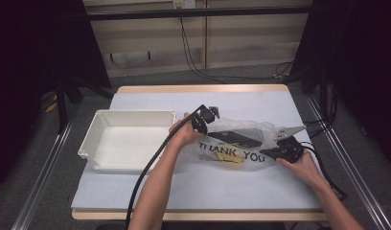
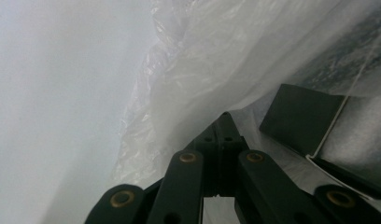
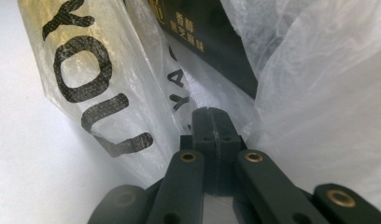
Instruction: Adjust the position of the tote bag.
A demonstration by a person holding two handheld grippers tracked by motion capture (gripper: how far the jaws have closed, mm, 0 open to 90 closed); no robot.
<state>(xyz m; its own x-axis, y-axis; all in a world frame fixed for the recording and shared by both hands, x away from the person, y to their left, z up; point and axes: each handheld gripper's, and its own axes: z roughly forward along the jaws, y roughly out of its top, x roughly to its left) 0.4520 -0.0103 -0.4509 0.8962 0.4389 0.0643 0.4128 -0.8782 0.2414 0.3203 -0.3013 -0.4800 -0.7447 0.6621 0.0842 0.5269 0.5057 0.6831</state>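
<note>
My forearms come in nearest at the bottom of the high view, each hand carrying black two-jaw tongs to the thin translucent plastic bag [image 1: 241, 141] printed THANK YOU, which lies on the pale table cover [image 1: 136, 191] just right of the empty white plastic tray [image 1: 129, 139]. My left tongs [image 2: 224, 122] sit at the bag's upper left edge with the jaws pressed together; film drapes over their tips, though I cannot tell if any is truly caught between them. My right tongs [image 3: 210, 116] are pressed together too, at the bag's right end, with film crowding both sides.

Inside lie a flat black box with gold lettering [image 3: 202, 37] and something yellow [image 1: 227, 156]. I judge the risks to be these: the slick film slips free, it tears if I pull my hands apart, or the box slides out if I lift one end higher.
</note>
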